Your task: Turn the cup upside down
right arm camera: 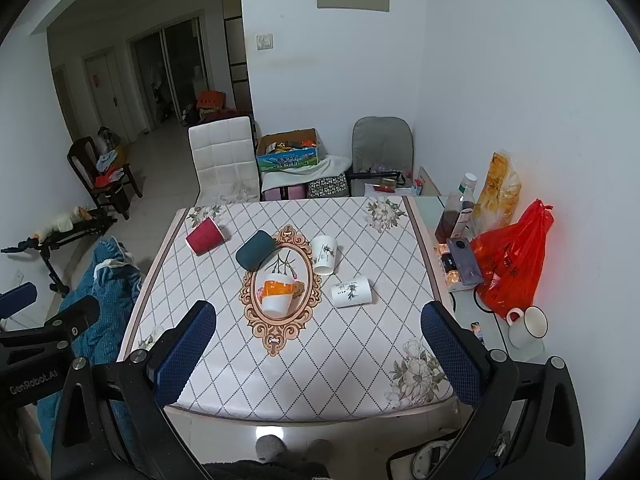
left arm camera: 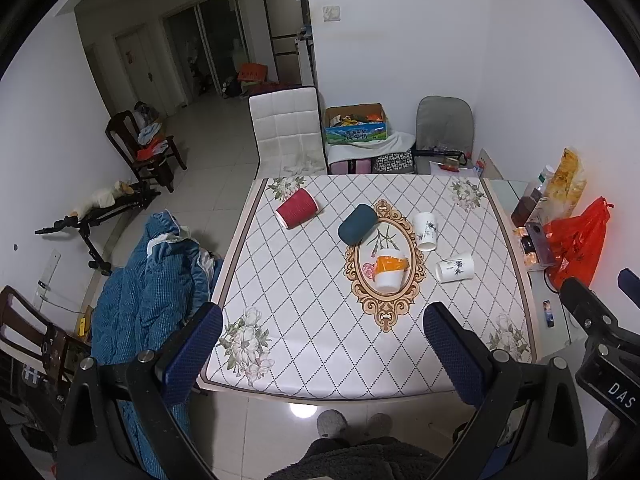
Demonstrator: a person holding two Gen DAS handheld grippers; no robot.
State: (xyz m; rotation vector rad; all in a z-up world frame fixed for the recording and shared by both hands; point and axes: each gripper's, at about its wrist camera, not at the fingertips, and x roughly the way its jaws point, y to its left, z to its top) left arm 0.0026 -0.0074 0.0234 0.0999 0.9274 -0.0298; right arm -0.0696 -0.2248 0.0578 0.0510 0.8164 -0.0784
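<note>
Several cups lie on their sides on the patterned table (left arm camera: 304,320): a red ribbed cup (left arm camera: 297,208) at the far left, a dark teal cup (left arm camera: 357,224), a white and orange cup (left arm camera: 390,270) in the oval motif, and two white cups with leaf prints (left arm camera: 425,230) (left arm camera: 455,267). The right wrist view shows the red cup (right arm camera: 205,235), the teal cup (right arm camera: 255,249), the orange cup (right arm camera: 277,293) and the white cups (right arm camera: 324,255) (right arm camera: 352,290). My left gripper (left arm camera: 322,344) and right gripper (right arm camera: 318,340) are open, empty, held above the table's near edge.
A red plastic bag (right arm camera: 510,264), bottles (right arm camera: 456,212), a phone (right arm camera: 466,260) and a white mug (right arm camera: 527,326) sit on the glass side shelf at right. A white chair (left arm camera: 286,132) stands behind the table. A blue blanket (left arm camera: 148,280) lies at left.
</note>
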